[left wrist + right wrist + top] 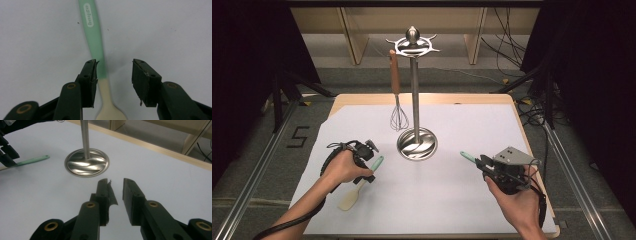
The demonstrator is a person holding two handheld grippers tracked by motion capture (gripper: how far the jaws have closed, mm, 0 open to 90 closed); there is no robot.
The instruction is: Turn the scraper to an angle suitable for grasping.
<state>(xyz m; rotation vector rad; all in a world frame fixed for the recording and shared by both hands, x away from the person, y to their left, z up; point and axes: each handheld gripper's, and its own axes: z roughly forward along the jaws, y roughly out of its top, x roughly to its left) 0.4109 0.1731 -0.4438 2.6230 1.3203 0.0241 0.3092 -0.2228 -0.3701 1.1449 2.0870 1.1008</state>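
A spatula (357,192) with a green handle and a cream head lies on the white sheet at the front left. My left gripper (368,170) points down over its handle. In the left gripper view the jaws stand apart astride the spatula (93,37); the left pad (90,75) is right against the handle and the right pad is well clear, so my left gripper (113,62) is open. My right gripper (479,161) rests at the front right. A short green piece (466,155) that I cannot identify juts from its front. In its own view my right gripper (116,180) has a narrow, empty gap.
A steel utensil stand (414,100) with a round base (87,162) rises at the table's middle. A whisk (398,117) with a wooden handle hangs from its top ring. The white sheet (452,200) covers the table; the wooden edge runs along the back.
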